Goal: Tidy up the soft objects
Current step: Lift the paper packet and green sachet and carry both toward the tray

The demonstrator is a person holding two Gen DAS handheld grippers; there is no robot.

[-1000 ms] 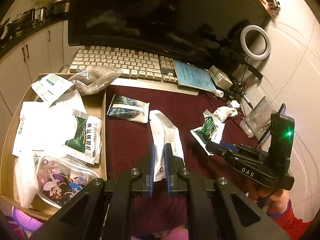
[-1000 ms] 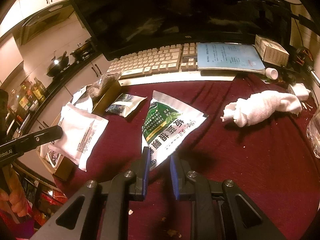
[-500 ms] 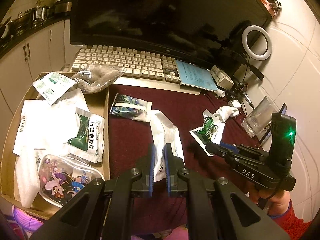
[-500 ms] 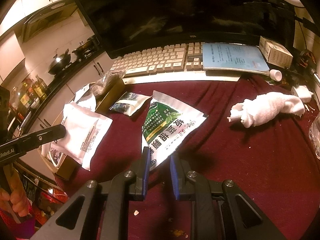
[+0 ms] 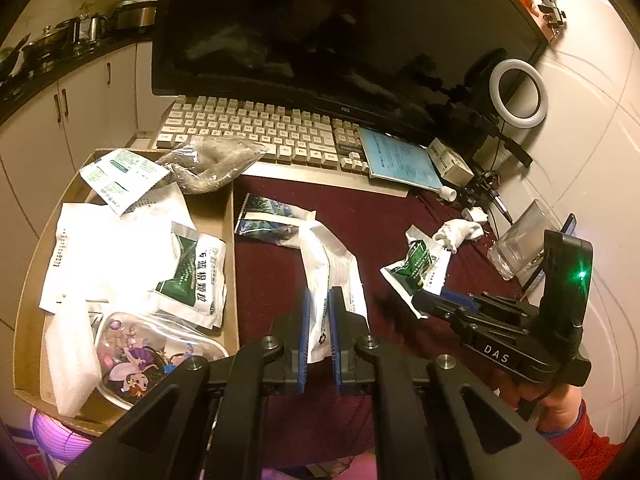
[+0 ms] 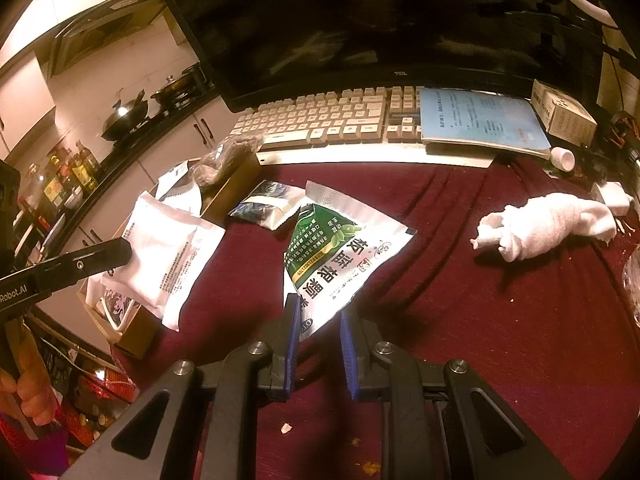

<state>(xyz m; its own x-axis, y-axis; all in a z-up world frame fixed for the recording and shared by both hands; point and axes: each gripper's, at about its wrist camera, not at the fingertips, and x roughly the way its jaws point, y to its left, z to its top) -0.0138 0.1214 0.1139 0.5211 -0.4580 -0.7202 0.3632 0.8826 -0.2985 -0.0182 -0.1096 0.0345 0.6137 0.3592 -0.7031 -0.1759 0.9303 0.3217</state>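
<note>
- On the dark red cloth (image 6: 500, 320) in front of the keyboard (image 5: 256, 132), the left gripper (image 5: 319, 316) has its jaws drawn nearly together, pinching the near end of a white pouch (image 5: 328, 268) between the blue pads.
- The right gripper (image 6: 318, 320) has its jaws as close as they go, clamping the near corner of a green-and-white sachet (image 6: 332, 256); a gap shows between the pads beside that corner.
- In the left view the right gripper (image 5: 430, 300) reaches in from the right, with the sachet (image 5: 418, 264) crumpled at its tip; the pads there cannot be made out.
- In the right view only a black finger of the left gripper (image 6: 80, 264) shows at the left edge, the white pouch (image 6: 164, 256) hanging past it; the grip point is hidden.
- The white pouch rises from the left jaws toward the monitor (image 5: 320, 28), its far end overlapping a blue-printed packet (image 5: 272, 220).
- The sachet fans up and away from the right jaws, print facing the camera.
- A cardboard box (image 5: 230, 216) to the left of the cloth holds more pouches; its near corner is cut off by the gripper body.
- A rolled white cloth (image 6: 548, 224) lies well apart, to the right.
</note>
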